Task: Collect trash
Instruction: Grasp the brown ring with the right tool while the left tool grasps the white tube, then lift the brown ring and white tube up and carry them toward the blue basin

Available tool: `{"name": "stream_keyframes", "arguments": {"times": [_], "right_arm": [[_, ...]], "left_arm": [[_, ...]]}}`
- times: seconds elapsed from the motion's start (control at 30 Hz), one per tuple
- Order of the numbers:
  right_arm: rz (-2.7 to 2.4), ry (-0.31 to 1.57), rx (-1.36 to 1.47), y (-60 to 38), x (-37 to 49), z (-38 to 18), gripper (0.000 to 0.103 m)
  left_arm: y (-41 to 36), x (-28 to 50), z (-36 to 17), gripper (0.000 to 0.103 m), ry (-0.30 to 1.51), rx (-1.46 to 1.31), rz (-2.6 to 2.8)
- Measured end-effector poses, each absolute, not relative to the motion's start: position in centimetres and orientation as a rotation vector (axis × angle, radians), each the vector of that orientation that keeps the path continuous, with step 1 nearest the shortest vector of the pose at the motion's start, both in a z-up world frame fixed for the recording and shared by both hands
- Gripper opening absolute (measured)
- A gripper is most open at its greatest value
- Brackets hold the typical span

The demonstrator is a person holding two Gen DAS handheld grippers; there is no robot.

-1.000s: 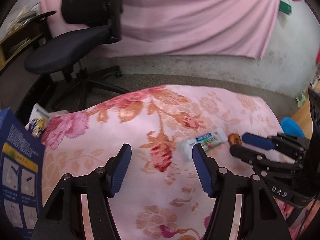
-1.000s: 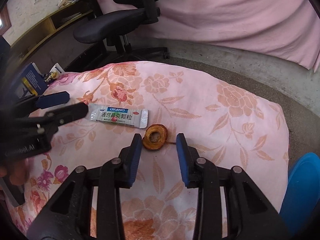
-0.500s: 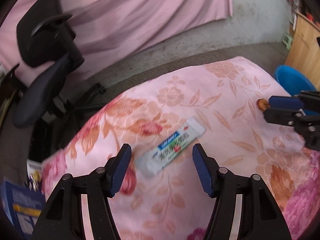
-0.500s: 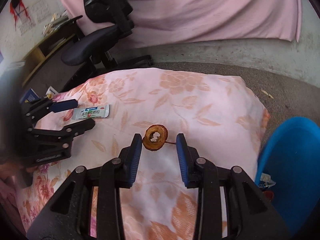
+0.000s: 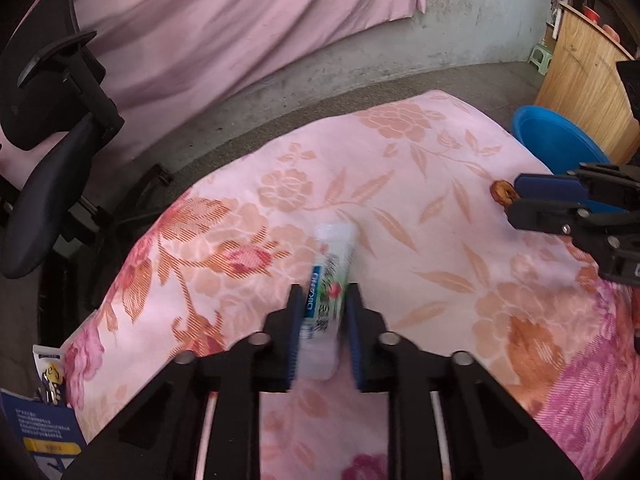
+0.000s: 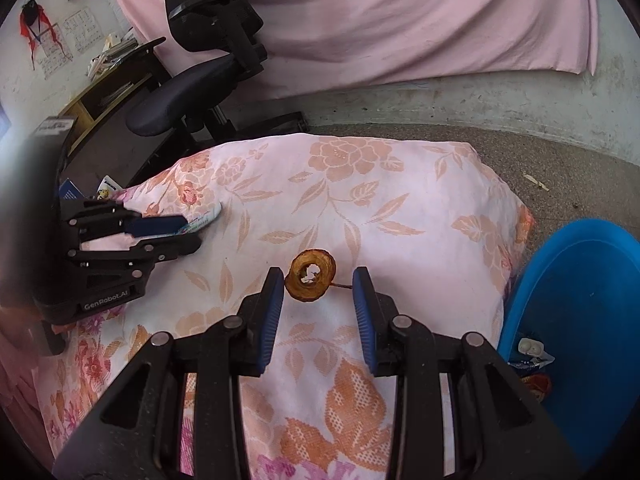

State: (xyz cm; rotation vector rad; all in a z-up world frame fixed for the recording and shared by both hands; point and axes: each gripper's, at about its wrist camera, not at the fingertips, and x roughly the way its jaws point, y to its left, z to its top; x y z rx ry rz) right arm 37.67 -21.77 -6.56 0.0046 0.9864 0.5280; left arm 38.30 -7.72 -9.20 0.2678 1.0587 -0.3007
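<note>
Trash first: the white plastic sachet with blue and green print (image 5: pixel 326 280) sits clamped between the blue pads of the left hand-held gripper (image 5: pixel 323 300), its far end poking out ahead of the fingers over the pink floral cloth (image 5: pixel 400 184) that covers the tabletop. Biggest thing in view is that cloth, then the black office chair (image 6: pixel 200 60) behind it, and the round blue plastic basin (image 6: pixel 580 320) on the floor off the right edge, with a few scraps of wrapper lying in it. Over to the right hand-held gripper (image 6: pixel 318 280): fingers apart, gripping nothing, framing the small brown dried fruit ring (image 6: pixel 310 277), which lies on the cloth and just about brushes the left pad.
</note>
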Motion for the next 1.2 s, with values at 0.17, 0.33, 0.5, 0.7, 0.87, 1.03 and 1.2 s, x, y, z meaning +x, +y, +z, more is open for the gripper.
{"name": "stream_keyframes", "arguments": {"times": [0.17, 0.33, 0.5, 0.7, 0.87, 1.03, 1.2], "right_arm": [[0.54, 0.97, 0.008, -22.5, 36.7, -6.4, 0.058], [0.545, 0.904, -0.011, -23.4, 34.6, -5.5, 0.058], [0.545, 0.768, 0.006, -25.1, 32.0, -3.6, 0.058], [0.498, 0.518, 0.019, -27.9, 28.5, 0.7, 0.058], [0.409, 0.304, 0.029, -30.8, 25.7, 4.1, 0.058], [0.323, 0.162, 0.059, -33.8, 23.8, 6.1, 0.058], [0.228, 0.061, 0.079, -36.8, 22.0, 7.1, 0.058]], "left_arm": [[-8.8, 35.8, -8.8, 0.002, 1.019, 0.191, -0.3], [-8.9, 33.4, -7.1, 0.001, 0.942, 0.088, -0.286], [-10.0, 30.6, -4.0, 0.002, 0.795, 0.012, -0.259], [-12.5, 28.2, 1.0, 0.002, 0.594, -0.027, -0.302], [-15.4, 27.4, 5.2, 0.002, 0.451, -0.006, -0.338], [-19.1, 26.7, 8.1, 0.002, 0.329, 0.066, -0.374], [-21.9, 26.1, 9.3, 0.002, 0.234, 0.132, -0.415]]}}
